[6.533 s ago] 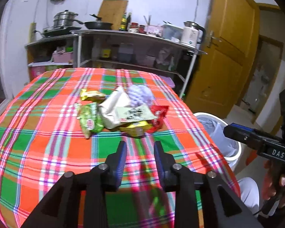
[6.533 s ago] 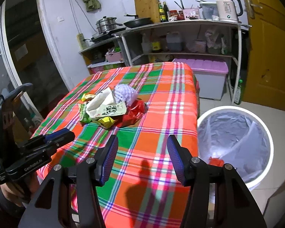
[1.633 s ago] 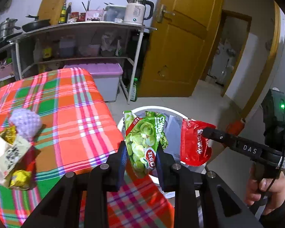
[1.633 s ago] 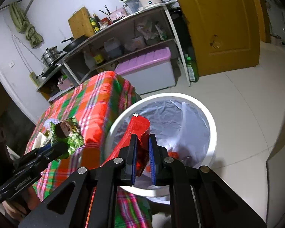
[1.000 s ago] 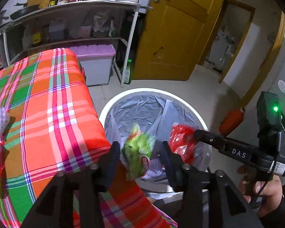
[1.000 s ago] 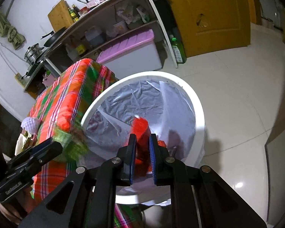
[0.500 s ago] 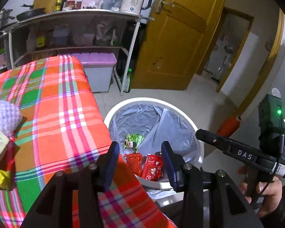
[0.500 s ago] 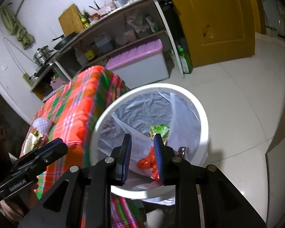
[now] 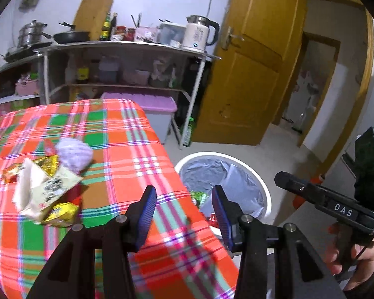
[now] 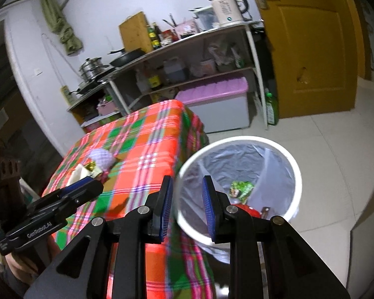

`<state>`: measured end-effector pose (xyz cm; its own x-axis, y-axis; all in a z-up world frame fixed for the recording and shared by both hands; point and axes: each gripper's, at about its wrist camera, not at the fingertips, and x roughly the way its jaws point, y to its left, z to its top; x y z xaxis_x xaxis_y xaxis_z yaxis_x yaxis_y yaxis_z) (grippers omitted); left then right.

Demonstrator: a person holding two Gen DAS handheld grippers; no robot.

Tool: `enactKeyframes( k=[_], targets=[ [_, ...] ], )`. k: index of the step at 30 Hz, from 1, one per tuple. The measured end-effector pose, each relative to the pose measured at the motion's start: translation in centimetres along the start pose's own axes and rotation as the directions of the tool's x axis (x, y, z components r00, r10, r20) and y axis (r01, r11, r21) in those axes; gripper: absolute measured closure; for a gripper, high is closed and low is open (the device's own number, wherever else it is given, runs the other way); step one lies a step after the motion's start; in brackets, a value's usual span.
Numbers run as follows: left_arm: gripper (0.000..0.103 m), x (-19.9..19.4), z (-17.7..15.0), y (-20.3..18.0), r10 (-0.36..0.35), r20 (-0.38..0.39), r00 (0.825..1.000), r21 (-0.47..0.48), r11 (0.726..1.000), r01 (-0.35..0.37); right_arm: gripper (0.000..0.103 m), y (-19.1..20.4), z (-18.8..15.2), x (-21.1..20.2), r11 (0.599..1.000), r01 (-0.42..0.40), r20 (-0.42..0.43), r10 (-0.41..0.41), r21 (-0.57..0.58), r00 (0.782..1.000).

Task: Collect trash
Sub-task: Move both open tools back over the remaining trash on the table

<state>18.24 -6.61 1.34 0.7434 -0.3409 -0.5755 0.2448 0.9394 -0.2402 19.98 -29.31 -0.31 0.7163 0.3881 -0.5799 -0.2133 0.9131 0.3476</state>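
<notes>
With the bin beside the table already holding two wrappers, we judged our empty, parted left gripper and right gripper, its jaws just opened, might scatter the loose pile off the cloth if they grabbed carelessly.

**Hidden, cropped and blurred parts**

The table edge hides the near left side of the bin, at lower centre of the left view. In the right view, the bin rim is smeared behind the fingers. Shelf items are too small to identify. The wrapper pile overlaps itself.
</notes>
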Motion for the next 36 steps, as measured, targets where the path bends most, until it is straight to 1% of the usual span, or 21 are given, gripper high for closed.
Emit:
enactKeyframes(
  k=[2,4,5,6,15,24,29,36],
  targets=[
    [0.057,-1.0,-0.3,0.4,0.017,0.01,1.0,0.003,1.0,-0.017,0.078,0.9,-0.2,-0.3,1.0,-0.012,0.004,0.012,-0.016,1.0],
    [0.057,-2.2,-0.6,0.8,0.037,0.023,0.999,0.009,0.999,-0.037,0.072,1.7,-0.3,-0.4,0.999,-0.025,0.006,0.025,-0.023,1.0],
    [0.057,-2.7,-0.7,1.1,0.044,0.027,0.999,0.01,0.999,-0.045,0.064,2.0,-0.3,-0.4,0.999,-0.032,0.006,0.032,-0.026,0.999],
    [0.057,-3.2,-0.9,1.3,0.05,0.029,0.998,0.009,0.999,-0.05,0.057,2.4,-0.4,-0.4,0.999,-0.037,0.006,0.038,-0.032,0.999],
    [0.057,-6.9,-2.3,4.5,0.124,0.056,0.991,-0.032,0.992,-0.122,0.057,5.7,-0.9,-0.8,0.993,-0.075,-0.002,0.075,-0.088,0.997],
    [0.057,-9.4,-3.4,7.2,0.179,0.073,0.981,-0.082,0.982,-0.173,0.057,8.5,-1.4,-0.8,0.985,-0.116,-0.01,0.115,-0.13,0.993],
    [0.057,-10.3,-3.9,8.4,0.207,0.081,0.975,-0.102,0.975,-0.198,0.057,10.1,-1.9,0.0,0.977,-0.14,-0.037,0.135,-0.16,0.99],
    [0.057,-11.3,-4.4,10.4,0.246,0.086,0.965,-0.136,0.963,-0.233,0.057,11.7,-2.6,2.0,0.971,-0.169,-0.089,0.156,-0.168,0.984]
  ],
)
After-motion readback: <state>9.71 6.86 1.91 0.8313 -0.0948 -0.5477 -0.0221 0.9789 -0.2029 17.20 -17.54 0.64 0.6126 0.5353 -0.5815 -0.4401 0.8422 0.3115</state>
